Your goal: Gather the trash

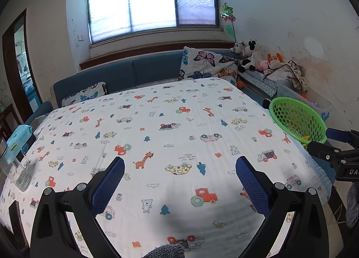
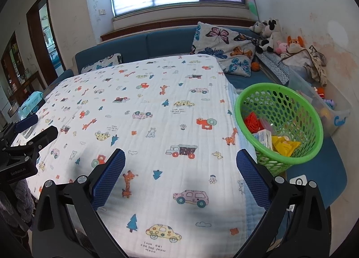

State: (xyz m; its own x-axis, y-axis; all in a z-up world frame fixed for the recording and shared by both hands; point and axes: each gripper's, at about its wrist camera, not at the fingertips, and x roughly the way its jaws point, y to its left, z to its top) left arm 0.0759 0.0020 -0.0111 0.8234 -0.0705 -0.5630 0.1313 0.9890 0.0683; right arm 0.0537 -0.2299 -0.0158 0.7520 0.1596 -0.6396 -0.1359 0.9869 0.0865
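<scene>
Green perforated basket (image 2: pixel 278 123) at right of frame beside the table, loaded with red, white and yellow trash (image 2: pixel 285 144), lower contents obscured, left gripper (image 1: pixel 180 166) and right gripper (image 2: pixel 180 159) spread wide, nothing gripped.

Before you lies the white cartoon-printed cloth (image 2: pixel 161 123), spread over the table. Off its right edge stands the green perforated plastic basket (image 2: pixel 310 110) — in it lie a red mesh piece (image 2: pixel 253 121), a small white carton (image 2: pixel 262 136) and a yellow wrapper (image 2: pixel 285 144). Right of the basket sits a clear plastic storage bin (image 2: pixel 318 101). Behind the table runs the blue upholstered sofa (image 2: pixel 157 42), with a butterfly-print pillow (image 2: pixel 222 47) on it — plush toys (image 2: pixel 271 33) are piled in the corner to its right. At the table's left edge stand a clear glass mug (image 1: pixel 18 170) and, behind it, a pale blue wet-wipe pack (image 1: pixel 20 134).
</scene>
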